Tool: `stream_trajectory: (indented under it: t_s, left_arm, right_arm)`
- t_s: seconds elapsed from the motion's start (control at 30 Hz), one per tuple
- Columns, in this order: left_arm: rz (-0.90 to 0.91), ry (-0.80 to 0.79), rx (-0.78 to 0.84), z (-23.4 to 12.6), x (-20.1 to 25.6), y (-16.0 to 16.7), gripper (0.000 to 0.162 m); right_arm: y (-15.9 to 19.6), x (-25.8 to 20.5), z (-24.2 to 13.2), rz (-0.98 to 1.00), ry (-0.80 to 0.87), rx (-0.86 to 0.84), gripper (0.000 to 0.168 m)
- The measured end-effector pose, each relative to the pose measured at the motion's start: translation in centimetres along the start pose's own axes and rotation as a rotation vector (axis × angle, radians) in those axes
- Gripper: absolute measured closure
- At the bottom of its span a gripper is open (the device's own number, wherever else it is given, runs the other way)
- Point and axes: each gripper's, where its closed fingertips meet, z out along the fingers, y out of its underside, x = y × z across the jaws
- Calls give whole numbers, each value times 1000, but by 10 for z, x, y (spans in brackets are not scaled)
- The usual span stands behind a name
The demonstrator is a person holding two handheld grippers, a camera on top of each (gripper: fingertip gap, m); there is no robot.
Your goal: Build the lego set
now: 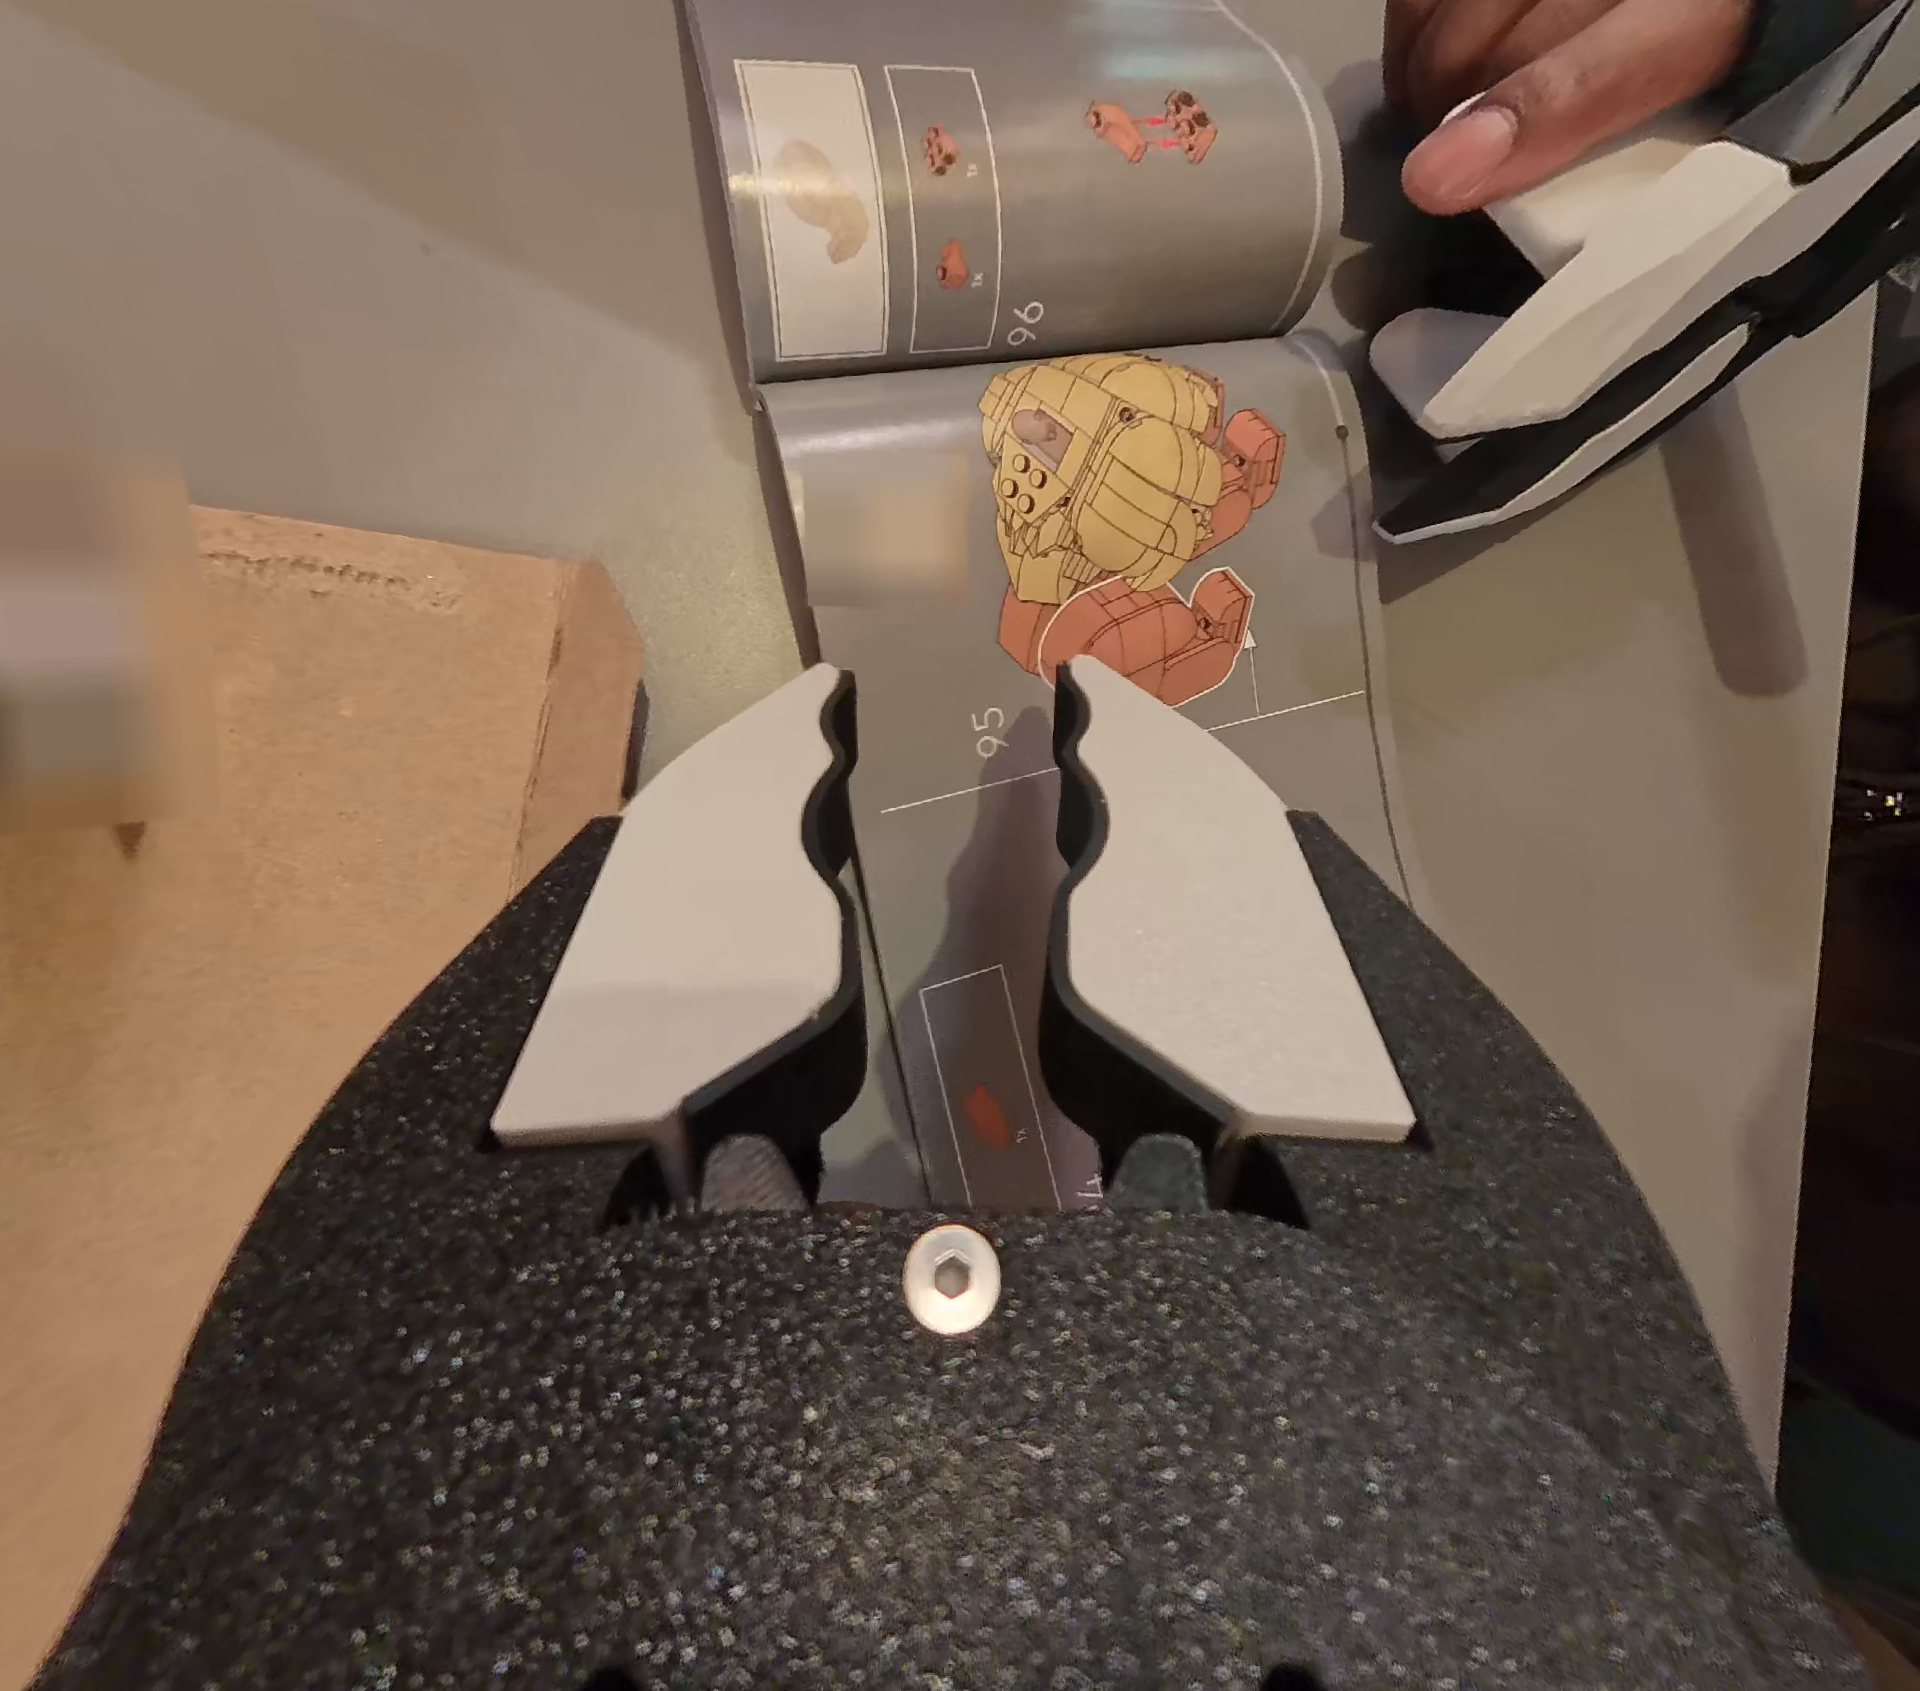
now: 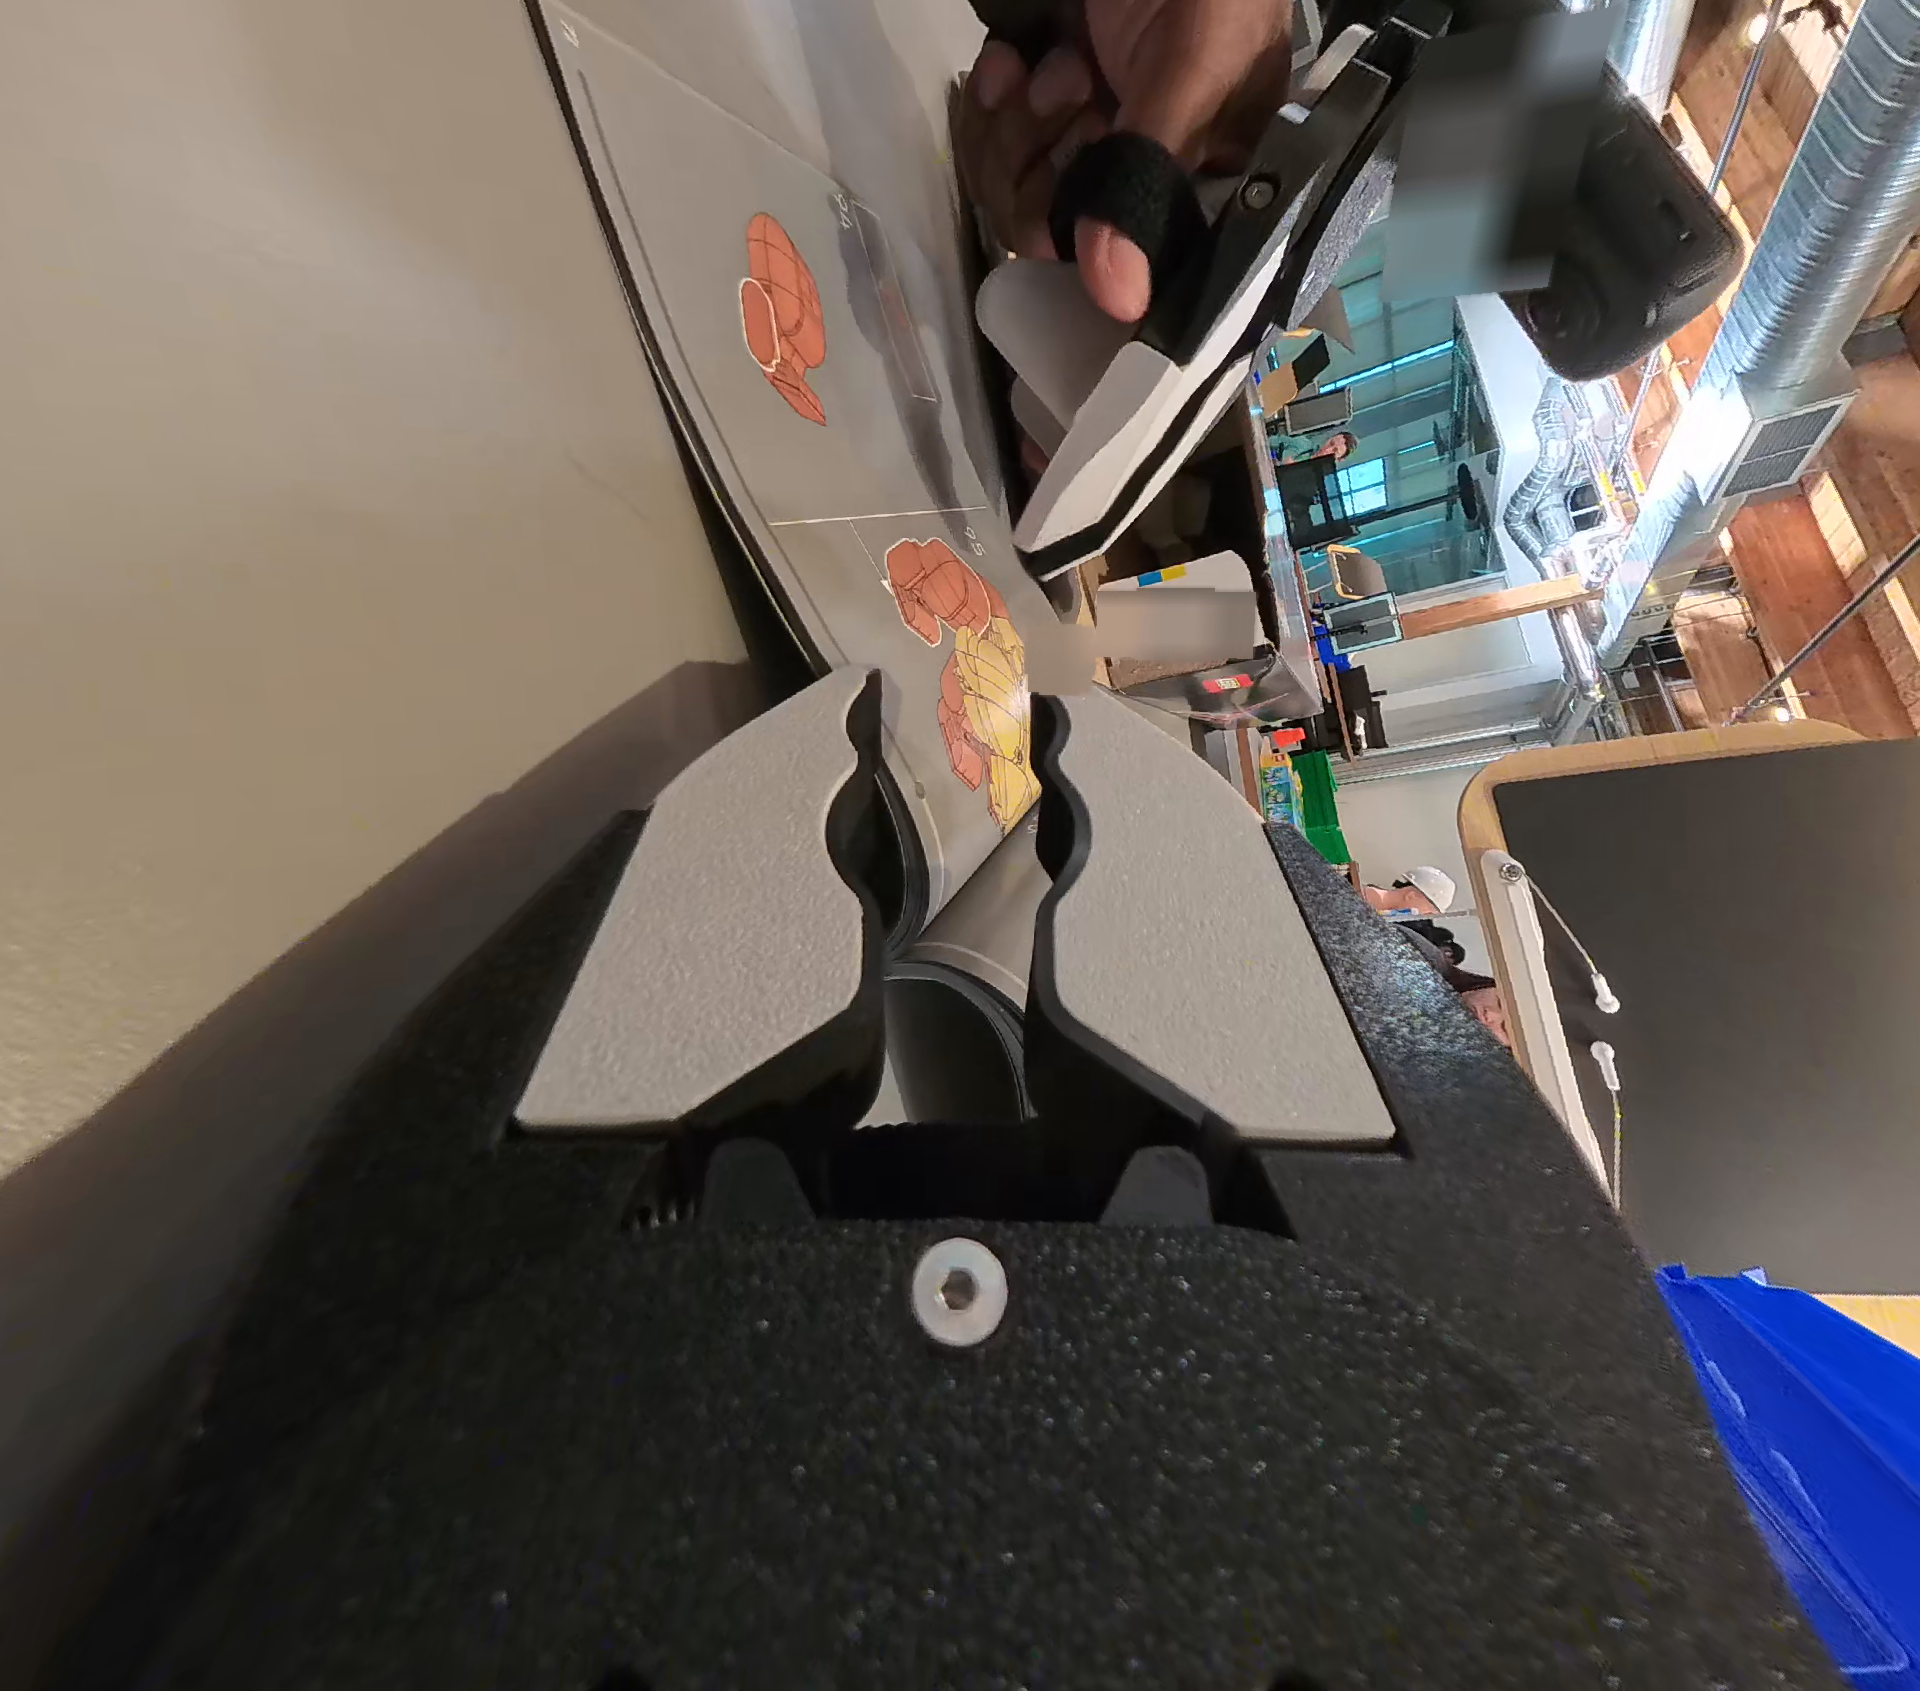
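Note:
A grey instruction booklet [image 1: 1091, 519] lies open on the table, showing drawings of a yellow and orange model. My left gripper [image 1: 956, 685] is open and empty, just above the near page. My right gripper [image 1: 1444, 291] is at the booklet's right edge with a hand [image 1: 1579, 10] on it. One page [image 1: 1247, 135] curls up beside it. In the right wrist view my right gripper [image 2: 956, 696] is open, and the curled page edge [image 2: 966, 903] runs between its jaws. The left gripper [image 2: 1023, 415] and its hand show farther off over the booklet [image 2: 727, 353].
A brown cardboard box [image 1: 312, 810] sits at the left on the grey table [image 1: 312, 187]. A blue bin [image 2: 1787, 1485] and a dark board with a wooden rim [image 2: 1714, 966] stand beyond the table edge. A workshop room lies behind.

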Motion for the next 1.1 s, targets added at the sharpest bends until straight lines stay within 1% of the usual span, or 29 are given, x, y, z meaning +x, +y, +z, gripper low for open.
stream_trajectory:
  t_s: [0.17, 0.6, 0.9, 1.1]
  left_arm:
    - [-6, -25, -4, 0, -4, 0, 126]
    - [-6, -26, -5, -1, -3, 0, 125]
    - [-10, -23, 9, -3, -2, -3, 125]
    - [-11, -20, 14, -2, -1, -4, 125]
  right_arm:
    - [0, 0, 0, -2, 1, 0, 141]
    - [-2, -5, 1, -6, -14, 8, 140]
    - [-19, -12, 3, 4, -31, 33, 140]
    - [-24, -13, 7, -4, -19, 16, 141]
